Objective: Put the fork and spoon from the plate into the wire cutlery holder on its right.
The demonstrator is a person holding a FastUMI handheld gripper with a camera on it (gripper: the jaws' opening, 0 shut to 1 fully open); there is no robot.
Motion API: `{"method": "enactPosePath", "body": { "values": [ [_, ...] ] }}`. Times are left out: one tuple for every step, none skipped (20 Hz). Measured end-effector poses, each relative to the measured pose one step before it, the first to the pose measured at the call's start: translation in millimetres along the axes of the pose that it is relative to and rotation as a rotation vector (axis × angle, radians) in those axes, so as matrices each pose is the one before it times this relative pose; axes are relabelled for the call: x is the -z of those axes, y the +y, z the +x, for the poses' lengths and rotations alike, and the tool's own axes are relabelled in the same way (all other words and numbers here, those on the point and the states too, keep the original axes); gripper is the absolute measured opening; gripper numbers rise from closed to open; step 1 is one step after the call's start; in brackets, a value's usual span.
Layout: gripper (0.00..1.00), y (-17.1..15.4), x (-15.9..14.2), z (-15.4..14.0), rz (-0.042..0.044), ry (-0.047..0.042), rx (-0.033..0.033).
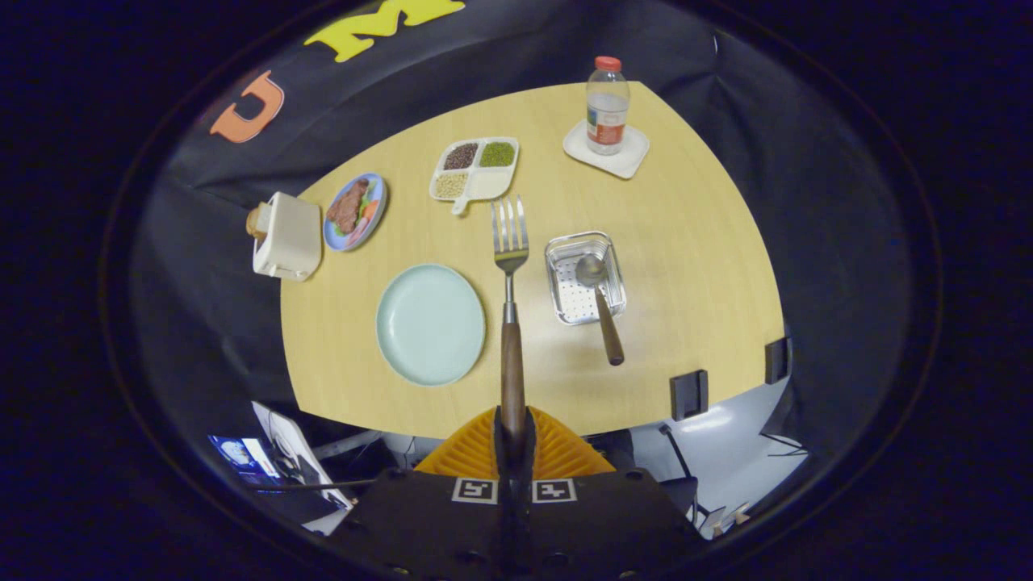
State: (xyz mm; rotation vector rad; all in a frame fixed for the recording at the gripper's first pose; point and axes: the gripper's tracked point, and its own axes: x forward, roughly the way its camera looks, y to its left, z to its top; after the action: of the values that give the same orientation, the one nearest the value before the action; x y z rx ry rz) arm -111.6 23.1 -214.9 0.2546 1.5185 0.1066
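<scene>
Closest to my camera, the gripper (514, 440) has its two orange fingers (557, 452) pressed together on the dark wooden handle of the fork (511, 307), so I am holding it firmly between both pads. From my seat I see the fork pointing straight ahead, tines away from me, raised above the wooden table (694, 266); its metal head sits in view between the plate and the wire cutlery holder. On the left of the fork lies the pale green plate (430, 323), bare of cutlery. On the right stands the wire cutlery holder (584, 277), a small metal basket, and the spoon (601, 303) already rests in it, bowl down inside and its brown handle sticking out over the near rim toward me. Farther off, beyond the fork's tines, I can make out a white divided tray (474, 167) with dark, green and pale fillings. Left of that sits a blue dish of food (355, 211), and just beside it a white toaster (286, 236) at the table's edge. At the far side a plastic bottle (607, 105) with a red cap stands upright on a white coaster (607, 150).
</scene>
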Motion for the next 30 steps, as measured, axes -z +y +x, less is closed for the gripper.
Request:
{"method": "enactPosePath", "body": {
  "values": [
    [0.01,-4.65,4.61,2.92,0.01554,0.0233,-0.00036],
    [0.01,-4.38,2.97,4.13,0.02936,0.02726,-0.00247],
    [0.01,-4.1,1.41,4.44,0.02422,0.02126,-0.00038],
    [0.01,-4.02,-0.51,4.84,0.01706,0.02125,0.00314],
    [0.01,-3.6,-1.88,3.11,0.01668,0.01255,0.00533],
    [0.01,-2.34,-1.68,2.4,0.00994,0.00973,0.00525],
    [0.01,-1.83,-0.94,2.07,0.00956,0.00895,0.00295],
    [0.01,-1.36,-1.48,2.17,0.01034,0.00802,0.00286],
    [0.01,-0.08,-2.05,2.15,0.00822,0.01256,0.00254],
    [0.01,-0.1,-1.74,2.58,0.01164,0.01767,-0.00395],
    [0.01,0.74,-2.01,2.51,0.01192,0.01937,-0.00402],
    [0.01,-0.54,-1.41,1.91,0.00836,0.01379,-0.00094],
    [0.01,-0.39,-1.43,2.58,0.00802,0.00843,0.00581],
    [0.01,-1.33,-0.53,1.24,0.01001,0.01041,0.00904],
    [0.01,-0.94,-2.76,1.85,0.0087,0.00859,0.0062],
    [0.01,-0.74,-3.07,2.39,0.00644,0.00524,0.00548],
    [0.01,-0.21,-2.23,2.01,0.00776,0.00615,0.00271],
    [0.01,0.59,-3.54,2.15,0.00713,0.00155,0.00148],
    [0.04,0.88,-0.53,-0.58,0.00443,0.00432,0.00015],
    [0.04,2.15,-2.13,0.5,0.0041,0.00168,-0.00655],
    [0.05,2.74,-0.95,-0.03,0.00379,0.00146,-0.00391],
    [0.09,1.21,-1.27,0.88,0.00477,-0.0043,-0.00038],
    [0.11,1.57,-1.83,-2.93,0.00687,-0.00867,-0.00705],
    [0.27,0.8,-2.07,1.12,0.001,-0.00764,0.00081],
    [0.39,0.7,1.08,-1.14,-0.00265,-0.00888,-0.00129],
    [0.51,0.66,-0.4,-2.59,-0.00564,-0.01374,0.00342],
    [0.64,0.21,0.4,-2.42,-0.01068,-0.01807,0.0059],
    [0.76,0.2,-0.18,-3.88,-0.01476,-0.01886,0.01334],
    [0.88,-0.83,0.59,-5.33,-0.01967,-0.02818,0.01342],
    [0.9,1.44,-1.5,-7.14,-0.02444,-0.03765,0.00553]
  ]
}}
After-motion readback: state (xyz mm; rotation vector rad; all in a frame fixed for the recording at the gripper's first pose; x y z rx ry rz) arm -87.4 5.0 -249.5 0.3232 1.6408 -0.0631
